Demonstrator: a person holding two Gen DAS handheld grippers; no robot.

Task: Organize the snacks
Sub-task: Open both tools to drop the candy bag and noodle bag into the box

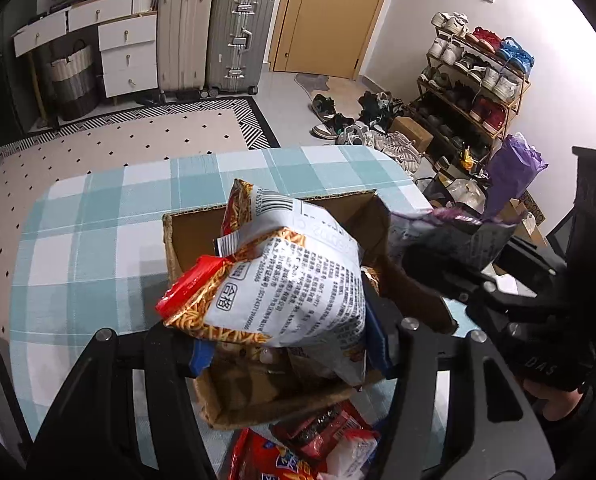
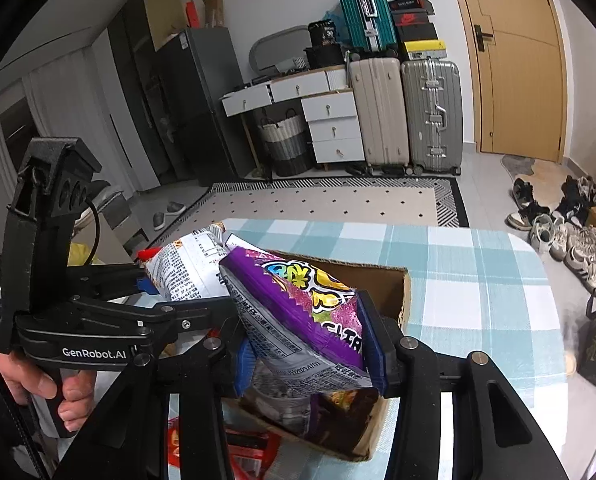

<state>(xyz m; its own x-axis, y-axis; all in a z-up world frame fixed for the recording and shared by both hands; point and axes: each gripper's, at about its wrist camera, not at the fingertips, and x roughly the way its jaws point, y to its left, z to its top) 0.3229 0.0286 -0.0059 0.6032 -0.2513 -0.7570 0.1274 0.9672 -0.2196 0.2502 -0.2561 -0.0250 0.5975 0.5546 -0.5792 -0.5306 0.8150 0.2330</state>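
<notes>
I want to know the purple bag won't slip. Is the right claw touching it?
Touching. The right wrist view shows the right claw with its blue pads pressed on both sides of the purple snack bag.

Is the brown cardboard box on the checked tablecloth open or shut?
Open: the brown cardboard box has its flaps up, showing its inside wall and snack packets within.

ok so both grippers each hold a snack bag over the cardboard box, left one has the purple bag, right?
Not quite. The left gripper holds the white and orange noodle-print bag, as the left wrist view shows. The purple bag is in the right gripper. Both are over the cardboard box.
</notes>
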